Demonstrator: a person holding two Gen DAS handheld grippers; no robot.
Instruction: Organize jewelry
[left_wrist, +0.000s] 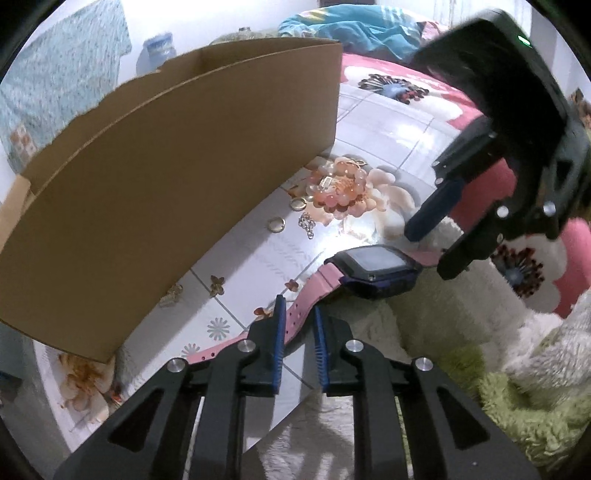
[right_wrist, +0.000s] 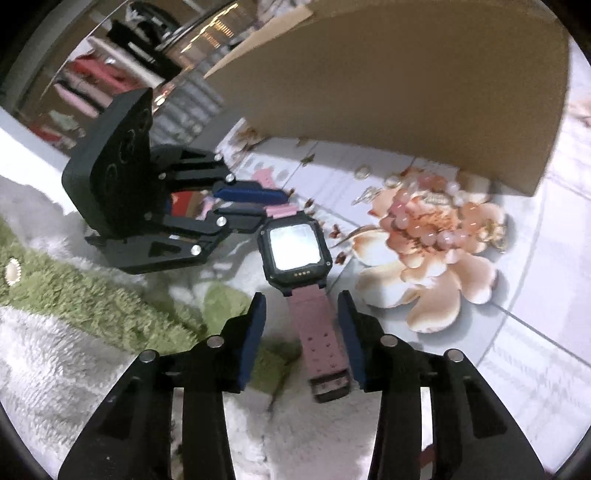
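Smartwatch (right_wrist: 293, 249): lying at screen centre, pink straps (right_wrist: 325, 332) reaching twelve and six o'clock.
Left gripper (left_wrist: 298, 317): pinching far strap.
Right gripper (right_wrist: 302, 317): spreading wide around near strap.
Risk: watch probably slipping, strap twisting.

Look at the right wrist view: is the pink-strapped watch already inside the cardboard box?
No, the watch lies on the flowered cloth outside the cardboard box, with one strap between the right tool's open fingers.
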